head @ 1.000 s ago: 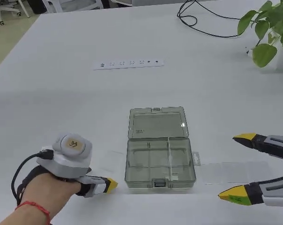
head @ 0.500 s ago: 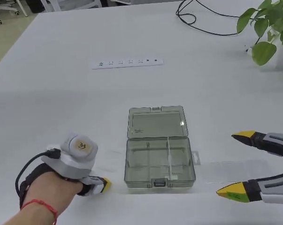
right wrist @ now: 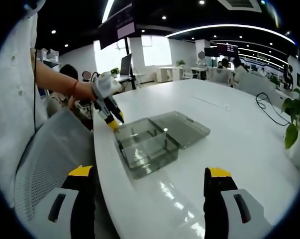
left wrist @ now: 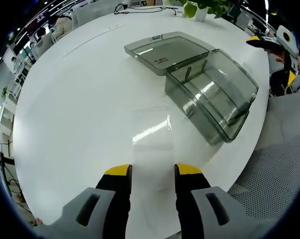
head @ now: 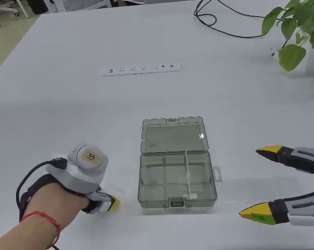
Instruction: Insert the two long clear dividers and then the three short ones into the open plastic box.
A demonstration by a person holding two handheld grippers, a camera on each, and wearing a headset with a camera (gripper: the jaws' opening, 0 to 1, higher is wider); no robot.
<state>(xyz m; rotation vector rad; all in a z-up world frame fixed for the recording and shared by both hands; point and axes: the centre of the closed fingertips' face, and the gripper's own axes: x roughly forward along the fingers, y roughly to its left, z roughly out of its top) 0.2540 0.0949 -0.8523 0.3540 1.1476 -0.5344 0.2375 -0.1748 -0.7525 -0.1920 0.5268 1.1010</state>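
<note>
Your left gripper [left wrist: 153, 172] holds its fingers apart before a flat clear divider [left wrist: 151, 130]; your right gripper [right wrist: 150, 173] spreads them wide beside the box [head: 157, 199]

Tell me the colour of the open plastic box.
The box is translucent smoky grey, seen best in the head view.

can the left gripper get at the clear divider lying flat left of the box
Probably yes. The left gripper is open, and the clear divider lies flat straight ahead of its jaws with nothing between. The box sits off to the side.
</note>
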